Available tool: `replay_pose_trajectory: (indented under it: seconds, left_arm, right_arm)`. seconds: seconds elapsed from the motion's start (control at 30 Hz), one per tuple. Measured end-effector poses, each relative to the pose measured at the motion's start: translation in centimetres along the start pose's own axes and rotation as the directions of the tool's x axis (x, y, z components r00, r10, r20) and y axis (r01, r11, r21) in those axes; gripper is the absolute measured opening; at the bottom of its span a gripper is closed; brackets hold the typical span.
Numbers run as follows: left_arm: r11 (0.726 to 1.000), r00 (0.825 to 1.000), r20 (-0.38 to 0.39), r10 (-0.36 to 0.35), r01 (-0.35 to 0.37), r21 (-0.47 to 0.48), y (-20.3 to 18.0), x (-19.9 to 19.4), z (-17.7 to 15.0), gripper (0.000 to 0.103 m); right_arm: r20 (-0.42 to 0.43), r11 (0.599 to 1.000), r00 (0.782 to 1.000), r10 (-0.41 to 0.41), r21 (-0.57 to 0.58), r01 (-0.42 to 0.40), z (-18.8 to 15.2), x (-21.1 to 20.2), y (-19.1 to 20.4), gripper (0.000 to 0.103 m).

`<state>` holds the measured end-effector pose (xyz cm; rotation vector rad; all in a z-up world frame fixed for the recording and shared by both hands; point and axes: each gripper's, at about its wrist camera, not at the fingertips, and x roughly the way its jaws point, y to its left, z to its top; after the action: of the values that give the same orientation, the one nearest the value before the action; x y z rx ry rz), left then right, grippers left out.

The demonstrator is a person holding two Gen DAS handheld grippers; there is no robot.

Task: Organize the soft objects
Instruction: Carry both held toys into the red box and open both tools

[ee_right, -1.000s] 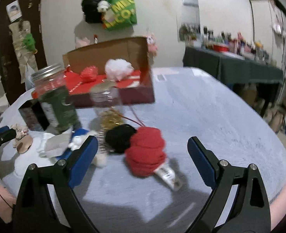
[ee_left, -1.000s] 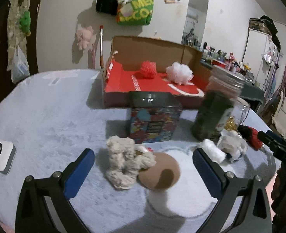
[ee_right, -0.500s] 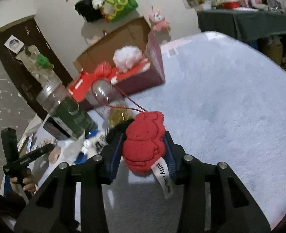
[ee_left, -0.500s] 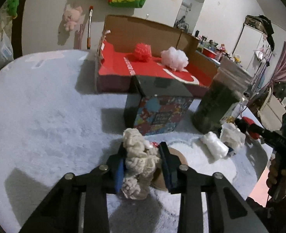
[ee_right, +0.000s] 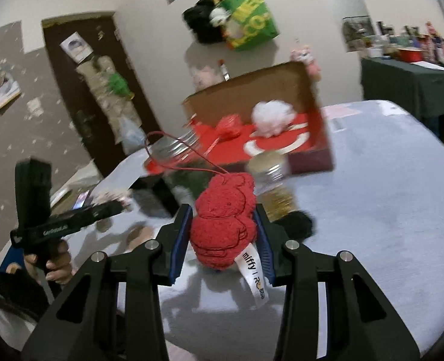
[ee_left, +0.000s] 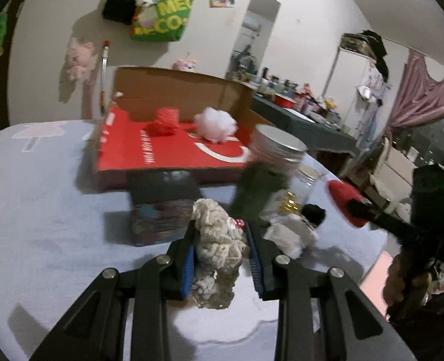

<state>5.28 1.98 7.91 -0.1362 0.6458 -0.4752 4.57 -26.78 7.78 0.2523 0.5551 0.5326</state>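
Observation:
My left gripper (ee_left: 220,234) is shut on a cream curly plush toy (ee_left: 218,252), held just above the grey-blue table cover. My right gripper (ee_right: 222,213) is shut on a red plush toy (ee_right: 222,234) with a white tag and a red string loop, also clear of the table. In the left wrist view the red plush (ee_left: 342,195) shows at the right, held by a hand. Behind stands an open red box (ee_left: 167,156) holding a red pom-pom (ee_left: 164,121) and a white pom-pom (ee_left: 215,128); the right wrist view shows that box (ee_right: 309,156) too.
A lidded jar with dark green contents (ee_left: 267,174), a patterned tin (ee_left: 161,213) and a small glass jar (ee_left: 304,186) stand between me and the box. White soft pieces (ee_left: 291,237) and a black pom-pom (ee_left: 313,212) lie beside them. Bags hang on the wall.
Both grippers went from wide open to shut, the left on the cream plush and the right on the red plush. Both toys have since risen off the table.

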Motion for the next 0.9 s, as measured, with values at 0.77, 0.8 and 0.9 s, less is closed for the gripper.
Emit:
replay_pose_trajectory:
  seconds: [0.77, 0.8, 0.9]
  left_arm:
    - [0.997, 0.996, -0.075, -0.057, 0.052, -0.065, 0.7, 2.3, -0.3, 0.032]
    - [0.997, 0.996, -0.077, -0.047, 0.041, -0.07, 1.2, 2.0, -0.3, 0.032]
    - [0.996, 0.996, -0.08, -0.026, 0.019, -0.087, 2.6, 1.2, -0.2, 0.032]
  right_arm:
    - [-0.082, 0.998, 0.996, 0.037, 0.055, -0.032, -0.5, 3.1, -1.1, 0.039]
    - [-0.084, 0.997, 0.996, 0.035, 0.064, -0.029, -0.5, 2.9, -1.5, 0.039]
    - [-0.09, 0.995, 0.995, 0.034, 0.096, -0.026, -0.5, 2.2, -2.6, 0.039]
